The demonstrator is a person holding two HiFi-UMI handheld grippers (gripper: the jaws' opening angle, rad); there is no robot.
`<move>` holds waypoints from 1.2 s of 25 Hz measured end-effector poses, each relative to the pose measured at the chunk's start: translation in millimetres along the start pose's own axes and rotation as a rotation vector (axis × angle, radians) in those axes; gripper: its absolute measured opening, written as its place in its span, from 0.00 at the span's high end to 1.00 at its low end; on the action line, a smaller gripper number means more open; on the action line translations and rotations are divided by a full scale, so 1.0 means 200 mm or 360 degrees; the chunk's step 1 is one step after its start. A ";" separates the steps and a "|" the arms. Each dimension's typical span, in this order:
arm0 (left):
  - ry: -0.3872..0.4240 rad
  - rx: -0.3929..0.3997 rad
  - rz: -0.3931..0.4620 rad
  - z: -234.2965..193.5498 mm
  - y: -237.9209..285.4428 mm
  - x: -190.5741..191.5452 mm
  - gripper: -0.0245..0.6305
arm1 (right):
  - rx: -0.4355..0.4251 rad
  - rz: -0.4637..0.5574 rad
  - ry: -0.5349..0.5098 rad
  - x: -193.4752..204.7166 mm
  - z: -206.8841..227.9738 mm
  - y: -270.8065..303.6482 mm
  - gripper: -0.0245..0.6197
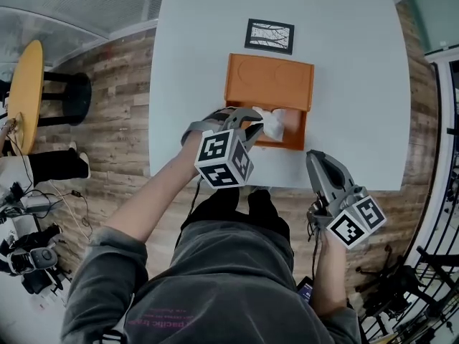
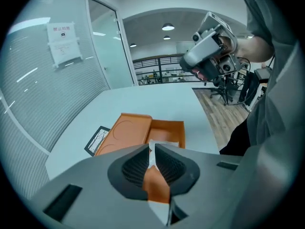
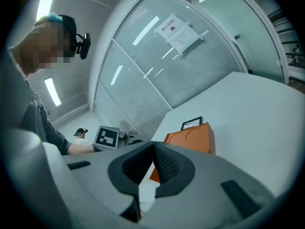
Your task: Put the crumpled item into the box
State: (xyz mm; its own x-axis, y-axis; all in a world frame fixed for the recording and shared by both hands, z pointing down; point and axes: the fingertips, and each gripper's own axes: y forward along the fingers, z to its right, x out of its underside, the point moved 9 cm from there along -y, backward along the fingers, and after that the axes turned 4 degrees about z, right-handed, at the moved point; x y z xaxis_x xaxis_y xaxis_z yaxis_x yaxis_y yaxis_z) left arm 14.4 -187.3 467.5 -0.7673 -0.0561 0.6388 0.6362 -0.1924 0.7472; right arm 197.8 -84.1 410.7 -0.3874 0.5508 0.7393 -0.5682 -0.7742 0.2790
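An orange box (image 1: 270,82) lies open on the white table (image 1: 358,84), its lid folded back toward the far side. My left gripper (image 1: 254,129) is shut on a white crumpled paper (image 1: 273,123), which it holds over the box's open tray at the near side. In the left gripper view the jaws (image 2: 151,149) pinch a thin white edge of the paper (image 2: 151,152), with the box (image 2: 138,130) beyond. My right gripper (image 1: 313,157) hovers at the table's front edge, right of the box; its jaws (image 3: 153,146) are shut with nothing between them.
A black-framed card (image 1: 270,36) lies on the table behind the box. A round yellow table (image 1: 25,95) stands on the wood floor at far left. Glass walls border the table's far side in both gripper views. Chairs and gear stand on the floor at right.
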 end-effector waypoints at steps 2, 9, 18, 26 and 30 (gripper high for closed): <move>-0.0056 -0.0016 0.0055 -0.01 -0.05 0.00 0.88 | -0.0006 0.0002 -0.0023 -0.02 -0.02 0.01 0.96; -0.0286 -0.0063 0.0257 -0.04 -0.21 -0.02 0.88 | -0.0019 0.0004 -0.0094 -0.08 -0.09 0.01 0.96; -0.0381 -0.0170 0.0501 -0.03 -0.46 -0.10 0.92 | -0.0033 0.0029 -0.0175 -0.14 -0.19 0.01 0.96; -0.0373 -0.0252 0.0640 0.00 -0.62 -0.14 0.92 | -0.0040 0.0061 -0.0235 -0.18 -0.26 0.00 0.96; -0.0395 -0.0289 0.0735 0.01 -0.71 -0.14 0.94 | -0.0047 0.0079 -0.0264 -0.20 -0.31 0.00 0.96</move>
State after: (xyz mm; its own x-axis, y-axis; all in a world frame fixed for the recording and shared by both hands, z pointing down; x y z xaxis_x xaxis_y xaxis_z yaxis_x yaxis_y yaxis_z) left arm -54.7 -155.4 344.0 -0.3559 0.0538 0.9330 0.8608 -0.3698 0.3497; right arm 168.3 -87.0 343.9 -0.2917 0.4512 0.8434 -0.5731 -0.7884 0.2235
